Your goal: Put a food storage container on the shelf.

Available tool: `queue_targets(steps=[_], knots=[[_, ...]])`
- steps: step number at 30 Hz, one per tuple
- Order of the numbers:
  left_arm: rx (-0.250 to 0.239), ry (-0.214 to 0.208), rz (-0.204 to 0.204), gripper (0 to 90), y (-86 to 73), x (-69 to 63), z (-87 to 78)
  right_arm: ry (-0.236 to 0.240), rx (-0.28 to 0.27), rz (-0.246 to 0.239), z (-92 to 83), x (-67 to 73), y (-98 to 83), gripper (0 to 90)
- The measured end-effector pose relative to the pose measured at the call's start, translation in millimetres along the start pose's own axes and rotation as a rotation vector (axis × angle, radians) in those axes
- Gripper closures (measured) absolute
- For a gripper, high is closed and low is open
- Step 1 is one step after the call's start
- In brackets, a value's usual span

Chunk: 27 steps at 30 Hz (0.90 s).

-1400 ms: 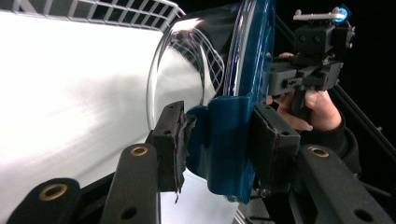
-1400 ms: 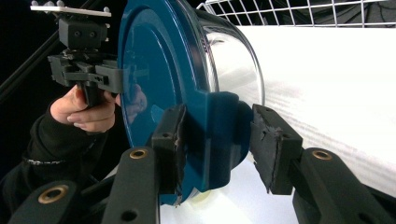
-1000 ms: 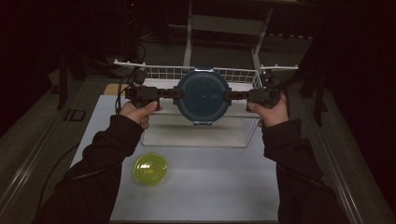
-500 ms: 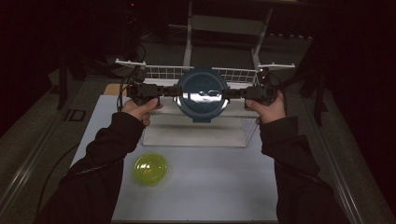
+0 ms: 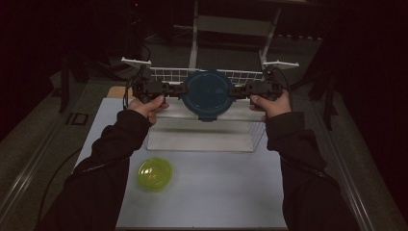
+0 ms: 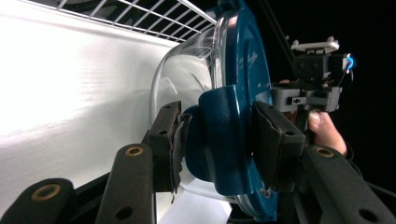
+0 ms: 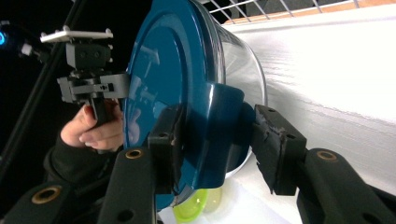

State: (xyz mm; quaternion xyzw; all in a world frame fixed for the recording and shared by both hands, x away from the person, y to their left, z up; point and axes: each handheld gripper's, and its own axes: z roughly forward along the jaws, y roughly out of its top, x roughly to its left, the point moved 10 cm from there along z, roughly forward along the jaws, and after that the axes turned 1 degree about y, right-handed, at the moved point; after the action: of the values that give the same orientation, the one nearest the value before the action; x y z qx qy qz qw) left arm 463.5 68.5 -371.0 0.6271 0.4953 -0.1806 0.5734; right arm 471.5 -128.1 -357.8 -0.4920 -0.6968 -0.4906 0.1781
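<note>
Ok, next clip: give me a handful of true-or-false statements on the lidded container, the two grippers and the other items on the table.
1. The clear container with the blue lid is held between the left gripper and the right gripper. True.
2. Each gripper's jaws sit around a latch tab of the lid. True; the left gripper view and the right gripper view both show it.
3. The yellow-green bowl sits inside the wire basket. False: it rests on the white table surface, in front of the basket.
4. The container has no lid on it. False: the blue lid is on.
5. The container rests on the table. False: it is held up above the basket.
</note>
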Motion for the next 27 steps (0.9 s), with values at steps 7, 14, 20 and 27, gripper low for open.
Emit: queue_targets(steps=[7, 14, 20, 27], knots=[[-0.006, 0.000, -0.072, 52.5, 2.4, 11.7, 3.9, -0.003, -0.005, 0.048, 6.0, -7.1, 6.4, 51.8], [-0.003, 0.034, -0.033, 49.4, 3.1, 10.3, 6.4, -0.069, -0.040, 0.045, 9.0, -14.9, 15.3, 57.6], [-0.016, 0.100, 0.038, 41.9, 2.8, 5.2, 4.7, -0.106, -0.056, -0.026, 4.8, -9.7, 16.7, 52.1], [-0.037, 0.198, 0.130, 31.5, 1.5, 3.7, -3.1, -0.144, -0.091, -0.158, -5.0, 7.8, 16.1, 50.5]])
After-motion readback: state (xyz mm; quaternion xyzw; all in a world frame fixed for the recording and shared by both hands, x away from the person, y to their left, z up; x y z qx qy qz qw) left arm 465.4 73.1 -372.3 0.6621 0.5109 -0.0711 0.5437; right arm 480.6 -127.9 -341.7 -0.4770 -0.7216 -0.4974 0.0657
